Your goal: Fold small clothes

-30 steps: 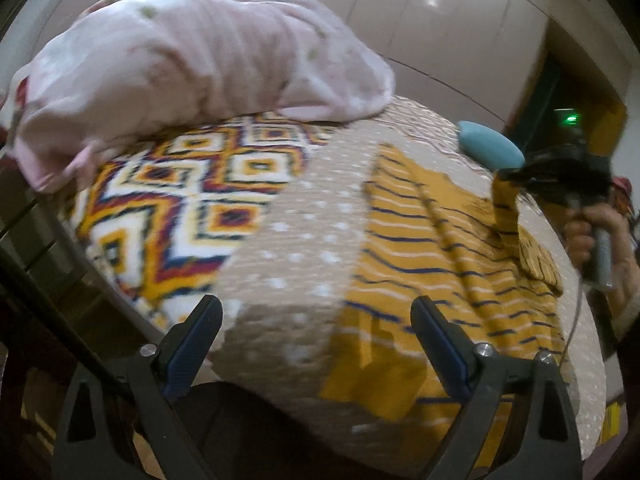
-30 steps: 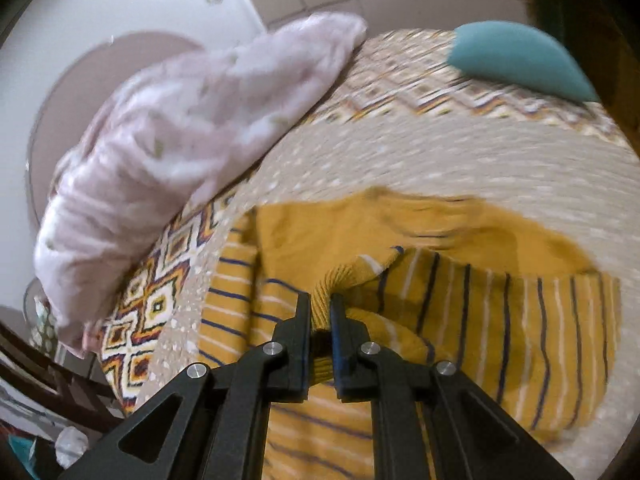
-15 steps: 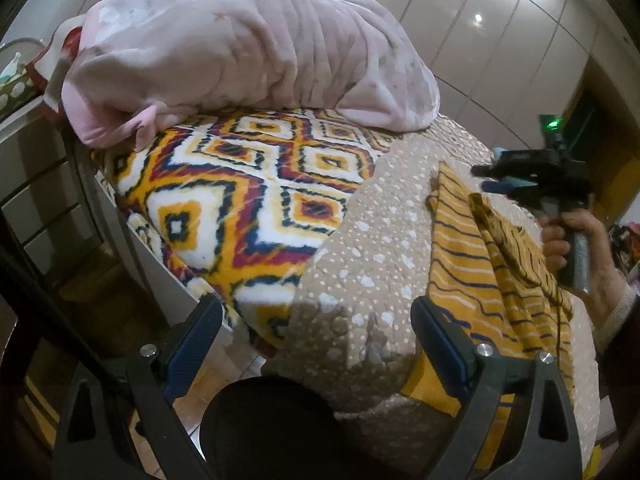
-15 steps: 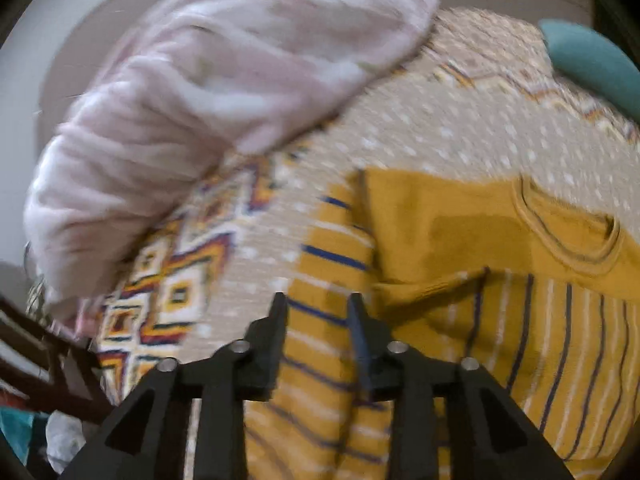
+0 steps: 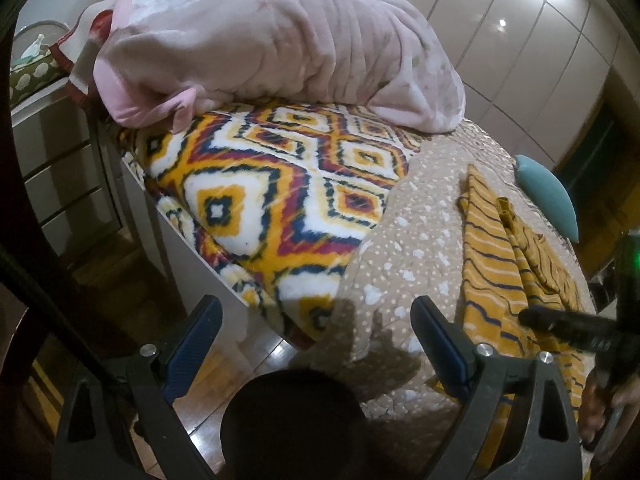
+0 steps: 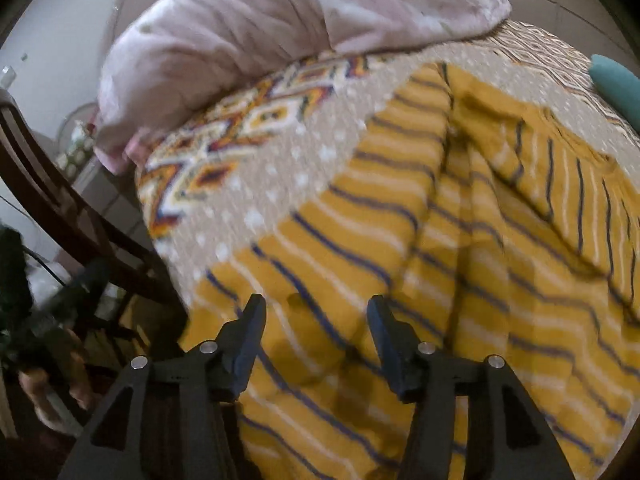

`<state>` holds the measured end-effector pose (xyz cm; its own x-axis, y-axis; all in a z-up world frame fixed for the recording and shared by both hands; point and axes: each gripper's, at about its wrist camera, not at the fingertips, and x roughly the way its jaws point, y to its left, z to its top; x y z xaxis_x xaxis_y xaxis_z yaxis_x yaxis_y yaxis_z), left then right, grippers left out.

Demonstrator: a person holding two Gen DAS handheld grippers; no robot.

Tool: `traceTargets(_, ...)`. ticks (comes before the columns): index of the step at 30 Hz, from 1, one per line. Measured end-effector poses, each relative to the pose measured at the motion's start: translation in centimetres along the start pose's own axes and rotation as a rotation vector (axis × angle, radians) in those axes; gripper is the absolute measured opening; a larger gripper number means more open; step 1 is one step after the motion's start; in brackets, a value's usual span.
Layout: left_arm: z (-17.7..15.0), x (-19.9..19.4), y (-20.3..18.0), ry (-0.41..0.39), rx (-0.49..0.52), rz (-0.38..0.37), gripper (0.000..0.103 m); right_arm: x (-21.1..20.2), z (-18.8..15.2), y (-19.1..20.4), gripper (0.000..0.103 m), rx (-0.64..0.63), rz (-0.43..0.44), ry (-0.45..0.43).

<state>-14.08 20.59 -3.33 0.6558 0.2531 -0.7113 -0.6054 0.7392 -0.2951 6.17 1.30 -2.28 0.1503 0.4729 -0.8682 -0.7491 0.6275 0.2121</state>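
A mustard-yellow top with navy and white stripes (image 6: 460,240) lies spread on the dotted beige bedspread (image 5: 420,208), one sleeve folded over its middle. It also shows in the left wrist view (image 5: 492,264) at the right. My right gripper (image 6: 316,312) is open and empty, just above the top's near hem. My left gripper (image 5: 316,316) is open and empty, hovering over the bed's near corner, left of the top. The right gripper's black body shows in the left wrist view (image 5: 572,328).
A pink bundled duvet (image 5: 272,44) lies at the bed's head on a diamond-patterned blanket (image 5: 280,196). A teal pillow (image 5: 548,196) lies beyond the top. A white drawer unit (image 5: 52,160) stands left of the bed. A dark wooden chair (image 6: 68,208) is at the left.
My right gripper opened and let go of the sleeve, which now lies folded over the top. It then drew back toward the hem. My left gripper pulled back and left off the bed corner.
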Motion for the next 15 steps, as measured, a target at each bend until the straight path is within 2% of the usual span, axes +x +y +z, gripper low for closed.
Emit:
traceTargets(3,-0.1,0.1,-0.1,0.005,0.000,-0.005,0.094,1.8,-0.6,0.2,0.058,0.009,-0.036,0.021)
traceTargets(4,-0.1,0.1,-0.1,0.004,-0.001,-0.009,0.094,2.3,-0.2,0.3,0.046,0.004,-0.039,0.016)
traceTargets(5,-0.2,0.0,-0.2,0.001,-0.002,-0.010,0.094,2.5,0.1,0.7,0.026,-0.005,-0.035,0.009)
traceTargets(7,-0.2,-0.2,0.0,-0.012,-0.004,-0.006,0.094,2.7,1.3,1.9,0.012,-0.035,-0.035,-0.002)
traceTargets(9,-0.1,-0.4,0.3,-0.025,-0.013,-0.001,0.094,2.5,3.3,3.5,0.012,-0.047,0.011,-0.042)
traceTargets(13,0.2,-1.2,2.1,-0.057,-0.066,0.013,0.094,1.6,6.8,6.6,0.012,-0.050,0.189,-0.128)
traceTargets(14,0.2,-1.4,2.5,-0.063,-0.075,0.020,0.094,1.5,7.3,7.4,0.015,-0.050,0.237,-0.140)
traceTargets(15,0.3,-1.5,3.0,-0.068,-0.085,0.029,0.094,1.6,7.6,7.7,0.016,-0.041,0.250,-0.147)
